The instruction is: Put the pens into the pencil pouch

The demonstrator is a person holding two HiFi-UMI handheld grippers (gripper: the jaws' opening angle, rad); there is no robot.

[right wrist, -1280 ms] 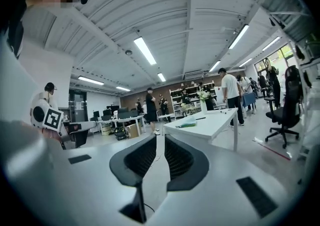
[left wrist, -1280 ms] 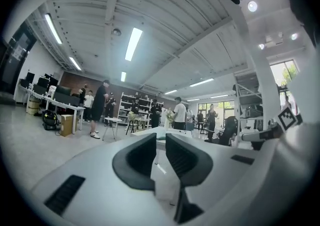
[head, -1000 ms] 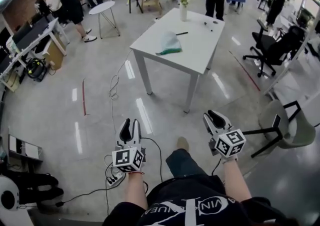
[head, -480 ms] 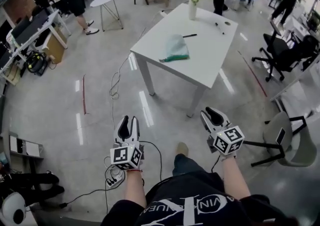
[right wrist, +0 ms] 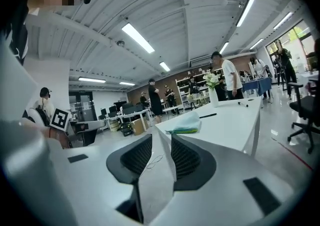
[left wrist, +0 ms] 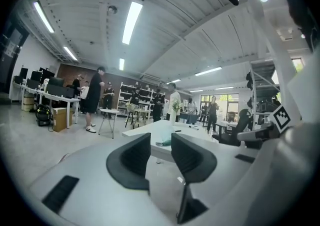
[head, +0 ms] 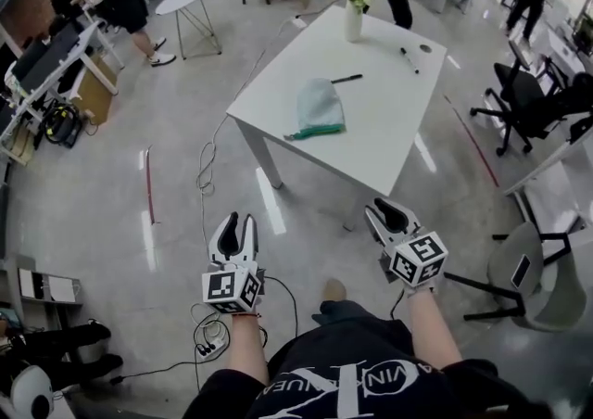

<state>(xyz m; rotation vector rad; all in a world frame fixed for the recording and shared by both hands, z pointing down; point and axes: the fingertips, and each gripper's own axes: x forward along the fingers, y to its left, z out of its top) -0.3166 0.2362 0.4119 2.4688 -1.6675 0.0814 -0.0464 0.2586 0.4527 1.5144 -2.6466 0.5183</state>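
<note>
Black pens (head: 346, 79) lie on white rectangular table (head: 389, 144) beside pale green fabric pouch (head: 320, 104), well ahead of our fingers. Left gripper (head: 239, 222): jaws apart, nothing between. Right gripper (head: 394, 213): jaws just been opening, likewise empty (we find shirt lettering too cut off to read).

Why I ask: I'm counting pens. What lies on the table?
On the table lie a pouch, a pen beside it, another pen farther off, a vase with flowers and a small round thing. Anything inside or under the pouch is hidden.
</note>
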